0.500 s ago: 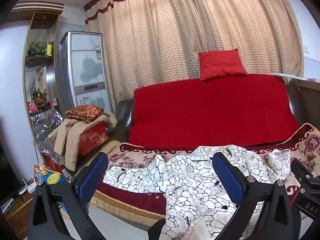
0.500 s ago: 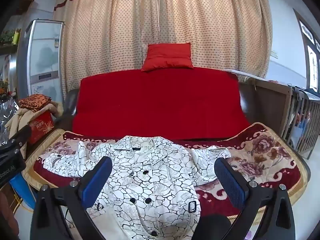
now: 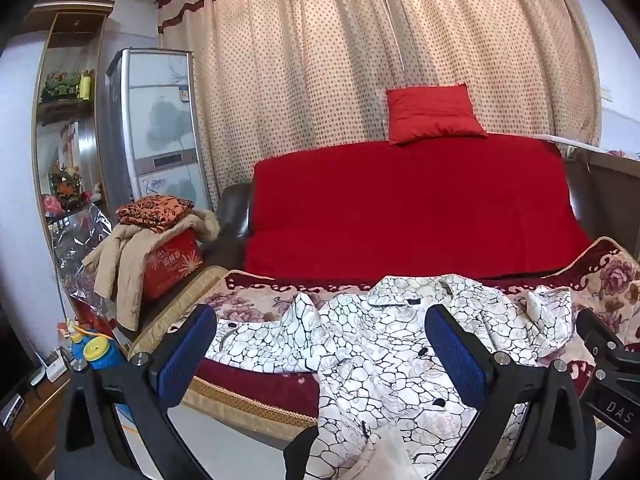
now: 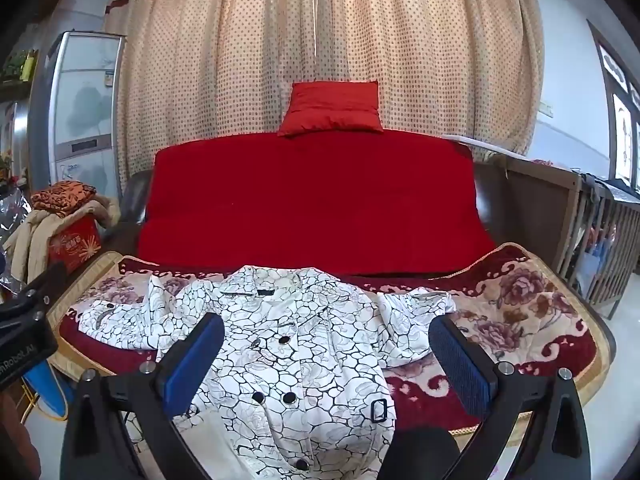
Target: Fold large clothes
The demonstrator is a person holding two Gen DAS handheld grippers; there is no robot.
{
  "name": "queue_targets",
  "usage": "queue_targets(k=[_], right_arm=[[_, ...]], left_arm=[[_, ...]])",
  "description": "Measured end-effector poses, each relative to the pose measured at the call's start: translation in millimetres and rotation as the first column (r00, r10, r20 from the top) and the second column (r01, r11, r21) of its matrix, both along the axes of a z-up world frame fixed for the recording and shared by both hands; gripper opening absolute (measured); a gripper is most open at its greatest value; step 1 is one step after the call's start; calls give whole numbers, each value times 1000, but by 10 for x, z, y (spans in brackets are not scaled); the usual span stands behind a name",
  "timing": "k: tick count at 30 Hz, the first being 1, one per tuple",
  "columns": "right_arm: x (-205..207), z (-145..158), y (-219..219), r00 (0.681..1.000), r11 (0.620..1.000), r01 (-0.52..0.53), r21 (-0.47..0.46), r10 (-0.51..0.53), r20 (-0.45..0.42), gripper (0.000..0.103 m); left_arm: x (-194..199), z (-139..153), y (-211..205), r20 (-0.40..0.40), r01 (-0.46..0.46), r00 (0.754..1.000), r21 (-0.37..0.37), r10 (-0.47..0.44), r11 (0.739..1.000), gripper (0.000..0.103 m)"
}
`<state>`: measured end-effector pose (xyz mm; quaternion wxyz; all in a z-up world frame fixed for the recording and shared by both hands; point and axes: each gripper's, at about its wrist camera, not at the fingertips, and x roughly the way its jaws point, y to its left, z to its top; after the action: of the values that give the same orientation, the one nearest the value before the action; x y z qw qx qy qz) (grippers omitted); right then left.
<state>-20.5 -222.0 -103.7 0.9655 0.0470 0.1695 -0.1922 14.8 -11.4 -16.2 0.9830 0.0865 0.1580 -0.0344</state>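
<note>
A white coat with a black crackle pattern and black buttons (image 4: 296, 344) lies face up on the floral sofa seat cover (image 4: 532, 312), collar toward the backrest, hem hanging over the front edge. Its left sleeve (image 4: 116, 320) stretches out sideways; its right sleeve (image 4: 412, 312) is bunched beside the body. The coat also shows in the left wrist view (image 3: 384, 344). My left gripper (image 3: 320, 352) is open and empty in front of the coat's left side. My right gripper (image 4: 326, 354) is open and empty in front of the coat's middle.
A red sofa backrest (image 4: 312, 200) with a red cushion (image 4: 332, 108) stands behind. A red box with piled clothes (image 3: 160, 248) sits left of the sofa, next to a tall air conditioner (image 3: 160, 128). A wooden crib (image 4: 600, 232) stands on the right.
Both grippers have shifted very slightly; the coat lies as before.
</note>
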Motion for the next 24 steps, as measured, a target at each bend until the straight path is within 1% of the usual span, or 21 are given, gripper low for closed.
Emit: queue_targets(k=[7, 19, 24], right_arm=[[6, 3, -21, 1000, 1000, -3, 0, 3, -4, 103], [84, -79, -41, 999, 1000, -8, 6, 8, -33, 103], [107, -102, -45, 999, 1000, -8, 10, 8, -43, 103]], left_arm=[[12, 6, -10, -8, 15, 1000, 5, -15, 1000, 103], [137, -126, -82, -66, 45, 997, 14, -44, 999, 103], [147, -142, -95, -72, 45, 996, 12, -44, 999, 103]])
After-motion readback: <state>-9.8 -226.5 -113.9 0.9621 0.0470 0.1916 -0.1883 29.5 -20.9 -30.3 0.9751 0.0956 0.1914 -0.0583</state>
